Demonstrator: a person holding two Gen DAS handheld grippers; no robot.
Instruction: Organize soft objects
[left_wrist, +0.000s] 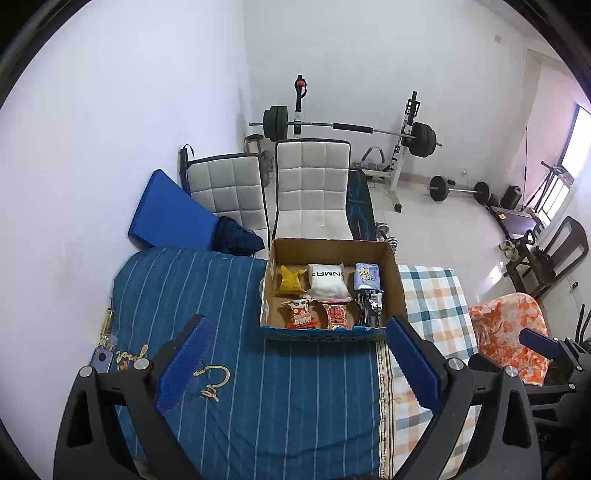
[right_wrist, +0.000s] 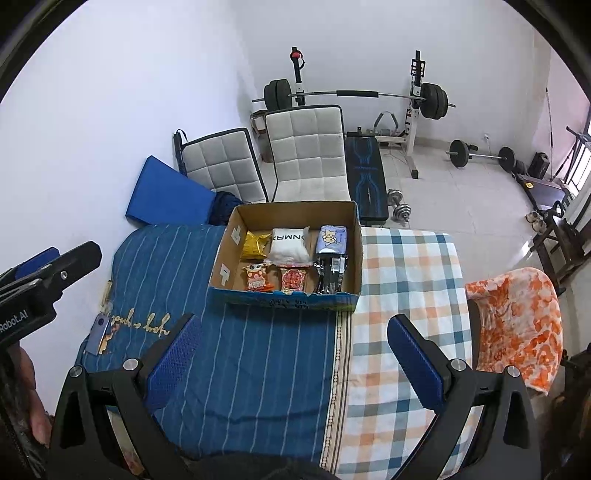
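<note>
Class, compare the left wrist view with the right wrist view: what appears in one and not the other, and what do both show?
Only the left wrist view shows the right gripper, at its right edge. Only the right wrist view shows the left gripper and a hand, at its left edge. Both show the cardboard box of soft packets on the blue striped bedding, the checked cloth and the barbell rack.

Both wrist cams sit high over the bed, looking down and forward past their own fingers. Both share the cardboard box (left_wrist: 391, 275) (right_wrist: 356, 236) ahead, fairly near; left cam sits further left.
</note>
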